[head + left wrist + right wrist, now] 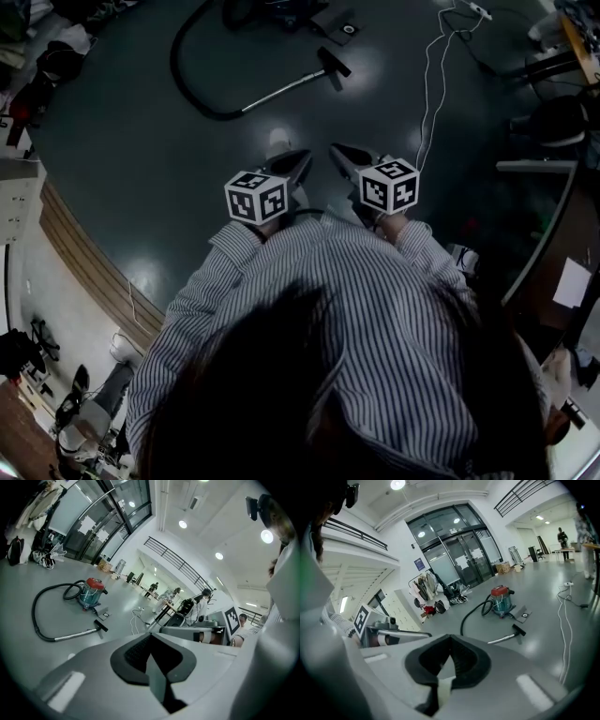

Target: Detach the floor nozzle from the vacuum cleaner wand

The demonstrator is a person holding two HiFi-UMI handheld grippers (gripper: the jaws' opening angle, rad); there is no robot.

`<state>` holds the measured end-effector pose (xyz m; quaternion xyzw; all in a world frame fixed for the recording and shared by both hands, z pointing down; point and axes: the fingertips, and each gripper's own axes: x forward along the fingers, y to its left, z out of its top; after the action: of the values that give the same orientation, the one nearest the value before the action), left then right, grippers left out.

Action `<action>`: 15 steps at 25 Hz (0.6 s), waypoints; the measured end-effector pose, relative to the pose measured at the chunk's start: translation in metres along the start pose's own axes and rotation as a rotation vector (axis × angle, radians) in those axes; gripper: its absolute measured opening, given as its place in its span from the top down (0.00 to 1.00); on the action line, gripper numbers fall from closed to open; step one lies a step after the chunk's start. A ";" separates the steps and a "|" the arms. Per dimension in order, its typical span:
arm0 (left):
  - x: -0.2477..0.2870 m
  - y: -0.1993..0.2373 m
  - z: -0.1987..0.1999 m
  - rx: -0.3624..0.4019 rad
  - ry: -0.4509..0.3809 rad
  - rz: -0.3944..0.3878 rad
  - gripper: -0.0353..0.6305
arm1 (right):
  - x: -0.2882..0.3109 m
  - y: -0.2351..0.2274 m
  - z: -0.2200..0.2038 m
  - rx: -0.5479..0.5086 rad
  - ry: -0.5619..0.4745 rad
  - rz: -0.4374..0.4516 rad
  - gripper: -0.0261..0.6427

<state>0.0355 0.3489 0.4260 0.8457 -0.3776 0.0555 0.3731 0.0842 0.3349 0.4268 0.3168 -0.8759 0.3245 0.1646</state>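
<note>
**Grippers closed, nozzle well out of reach**

Left gripper point(298, 164) and right gripper point(342, 155) have jaws together, holding nothing. Ahead on the floor, well apart from them, the floor nozzle point(333, 64) sits on the wand point(281, 92). I judge this the approach; next I must get close and open up.

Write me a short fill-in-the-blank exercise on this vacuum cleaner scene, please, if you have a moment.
1. The vacuum cleaner has a ____ lid.
2. The floor nozzle is ____ to the end of the wand.
3. The jaws of the left gripper and the right gripper are both ____, with nothing between them.
4. The hose is ____ in colour.

Missing words: red; attached; shut; black.
</note>
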 end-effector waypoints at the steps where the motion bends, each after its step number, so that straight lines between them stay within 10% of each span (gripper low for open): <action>1: 0.005 0.009 0.007 -0.006 -0.001 0.000 0.94 | 0.007 -0.006 0.007 0.004 -0.003 -0.004 0.96; 15: 0.093 0.130 0.167 -0.014 0.062 -0.093 0.94 | 0.134 -0.096 0.157 0.061 -0.020 -0.100 0.96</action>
<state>-0.0184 0.1246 0.4184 0.8575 -0.3267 0.0617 0.3927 0.0347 0.1128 0.4221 0.3681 -0.8503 0.3394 0.1622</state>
